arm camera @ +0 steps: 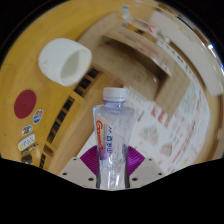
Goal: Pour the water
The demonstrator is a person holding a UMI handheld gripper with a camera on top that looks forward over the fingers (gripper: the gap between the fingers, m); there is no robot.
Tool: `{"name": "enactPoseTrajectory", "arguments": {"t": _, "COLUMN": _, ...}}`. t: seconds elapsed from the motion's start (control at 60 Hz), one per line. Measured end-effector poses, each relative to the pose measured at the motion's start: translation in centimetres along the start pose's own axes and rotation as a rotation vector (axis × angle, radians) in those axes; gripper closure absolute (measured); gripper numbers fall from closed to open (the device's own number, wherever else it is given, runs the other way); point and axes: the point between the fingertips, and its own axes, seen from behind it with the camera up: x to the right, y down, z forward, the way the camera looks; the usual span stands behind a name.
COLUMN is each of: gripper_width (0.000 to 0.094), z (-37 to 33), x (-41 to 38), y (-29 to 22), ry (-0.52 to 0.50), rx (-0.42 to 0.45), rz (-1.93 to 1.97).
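Plastic bottle (pixel 112 135): standing upright between the pink pads, cap on, label facing the camera.
Claw (pixel 112 160): closing on the bottle's lower body, gripping it for pouring.
White cup (pixel 63 60): waiting beyond on the desk (pixel 30 45), mouth open as the likely target.

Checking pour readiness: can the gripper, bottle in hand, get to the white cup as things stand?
Probably yes. The gripper holds the bottle, and the cup lies beyond with bare table between.
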Motion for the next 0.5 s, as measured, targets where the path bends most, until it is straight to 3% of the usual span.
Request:
{"name": "enactPoseTrajectory", "arguments": {"t": 0.067, "gripper_width": 0.0622, "z": 0.5, "x": -1.3, "y": -2.7, "ry": -0.011, "rx": 0.062, "rz": -0.099}}
{"name": "enactPoseTrajectory", "arguments": {"t": 0.167, "gripper_width": 0.0621, "z": 0.9, "x": -2.4, "y": -4.8, "ry": -0.051, "rx": 0.081, "rz": -0.158}}
{"name": "enactPoseTrajectory", "arguments": {"t": 0.367, "gripper_width": 0.0622, "z": 0.8, "x": -2.1, "y": -4.4, "ry": -0.046, "rx": 0.079, "rz": -0.114}}
{"name": "enactPoseTrajectory", "arguments": {"t": 0.5, "gripper_width": 0.062, "z": 0.4, "x": 1.7, "y": -1.2, "ry": -0.004, "rx": 0.04, "rz": 0.154}}
